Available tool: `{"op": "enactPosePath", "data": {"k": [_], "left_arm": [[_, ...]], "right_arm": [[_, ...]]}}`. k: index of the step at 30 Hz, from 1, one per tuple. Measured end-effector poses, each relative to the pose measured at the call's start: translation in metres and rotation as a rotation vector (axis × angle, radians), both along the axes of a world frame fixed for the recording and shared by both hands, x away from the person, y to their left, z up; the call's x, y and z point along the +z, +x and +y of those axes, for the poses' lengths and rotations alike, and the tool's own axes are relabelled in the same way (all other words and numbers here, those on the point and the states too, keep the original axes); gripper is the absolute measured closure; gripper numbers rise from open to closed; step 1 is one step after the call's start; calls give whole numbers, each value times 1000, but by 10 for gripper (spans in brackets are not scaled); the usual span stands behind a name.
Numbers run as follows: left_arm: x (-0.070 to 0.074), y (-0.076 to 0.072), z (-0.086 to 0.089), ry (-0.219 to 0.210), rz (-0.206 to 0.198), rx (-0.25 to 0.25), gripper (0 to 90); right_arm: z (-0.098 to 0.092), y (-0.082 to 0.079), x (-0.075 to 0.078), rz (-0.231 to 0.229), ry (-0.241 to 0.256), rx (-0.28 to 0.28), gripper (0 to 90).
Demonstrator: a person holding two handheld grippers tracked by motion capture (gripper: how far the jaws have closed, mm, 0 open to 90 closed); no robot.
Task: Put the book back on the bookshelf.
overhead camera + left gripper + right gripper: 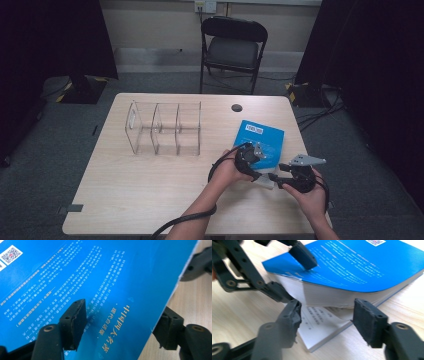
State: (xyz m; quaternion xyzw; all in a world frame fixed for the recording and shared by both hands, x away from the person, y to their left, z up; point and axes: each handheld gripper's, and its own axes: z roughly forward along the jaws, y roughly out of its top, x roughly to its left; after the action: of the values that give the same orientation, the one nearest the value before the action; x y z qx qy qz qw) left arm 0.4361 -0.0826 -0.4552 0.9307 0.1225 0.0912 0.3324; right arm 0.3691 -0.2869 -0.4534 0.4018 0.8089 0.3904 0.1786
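Nearby, clear organizer (165, 128) beyond book (260, 140).

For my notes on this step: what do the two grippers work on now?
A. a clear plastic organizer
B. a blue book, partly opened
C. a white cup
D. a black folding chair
B: the left gripper has one jaw on the cover of the blue book, whose near part is lifted off the lower pages, and the right gripper faces the page edges.

Curtained recording lab, cables (320, 117), folding chair (234, 47)
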Motion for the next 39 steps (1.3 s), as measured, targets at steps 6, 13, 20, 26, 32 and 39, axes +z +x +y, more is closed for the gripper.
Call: {"op": "enactPosePath", "data": {"k": [6,13,20,26,32,39], "left_arm": [[4,1,1,0,36,0,398],[11,2,1,13,67,-8,548],[19,0,-2,50,46,-17,658],[19,3,4,19,69,-7,676],[17,2,6,-11,73,2,667],[15,1,5,-24,72,6,648]], "right_arm": [[-8,2,-6,24,-52,11,331],[-9,2,-15,52,-82,51,314],[-6,2,-17,20,-90,90,293],[-9,3,-21,21,-95,97,286],[-12,4,-19,-10,-64,69,294],[-8,10,-13,3,-29,19,319]]}}
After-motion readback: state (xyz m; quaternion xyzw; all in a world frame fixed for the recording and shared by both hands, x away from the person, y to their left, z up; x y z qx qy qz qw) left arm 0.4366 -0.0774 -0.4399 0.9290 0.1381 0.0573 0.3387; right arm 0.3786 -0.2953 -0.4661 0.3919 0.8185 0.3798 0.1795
